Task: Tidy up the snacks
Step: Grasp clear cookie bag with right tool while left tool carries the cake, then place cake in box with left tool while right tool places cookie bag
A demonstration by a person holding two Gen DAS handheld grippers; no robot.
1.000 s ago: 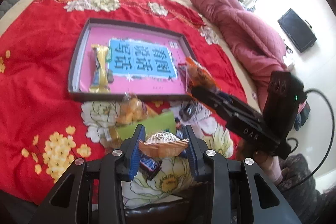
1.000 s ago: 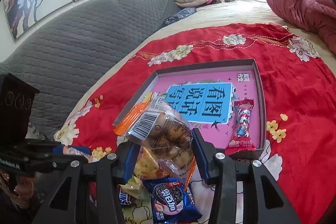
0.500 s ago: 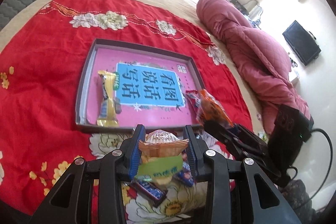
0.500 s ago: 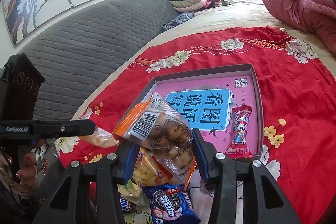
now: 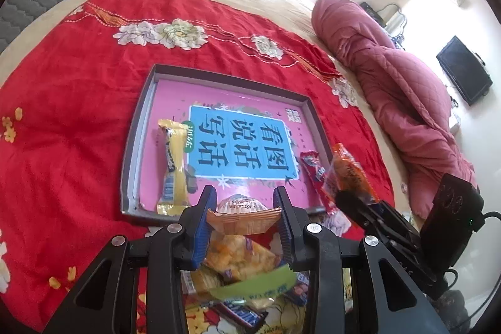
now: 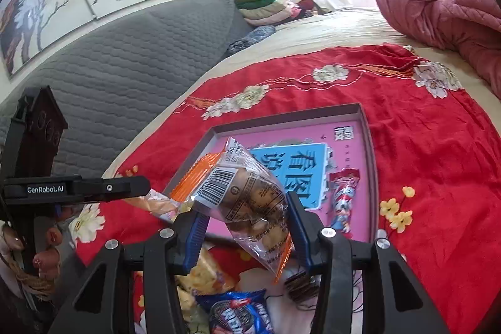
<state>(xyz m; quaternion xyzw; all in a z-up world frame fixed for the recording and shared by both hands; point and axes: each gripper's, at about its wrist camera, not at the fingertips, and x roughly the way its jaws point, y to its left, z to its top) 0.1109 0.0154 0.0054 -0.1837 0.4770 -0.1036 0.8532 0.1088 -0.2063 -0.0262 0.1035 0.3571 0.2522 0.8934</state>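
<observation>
Where fingers (image 5: 203, 218) clamp it, gold-wrapped candy (image 5: 242, 216) half hidden

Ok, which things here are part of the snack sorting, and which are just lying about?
Job:
- left gripper holding ingot-shaped candy
- right gripper holding clear bun packet
- tray
- yellow bar
- red packet
- loose snack pile

Lying about:
- pink quilt
- folded clothes
- TV
</observation>
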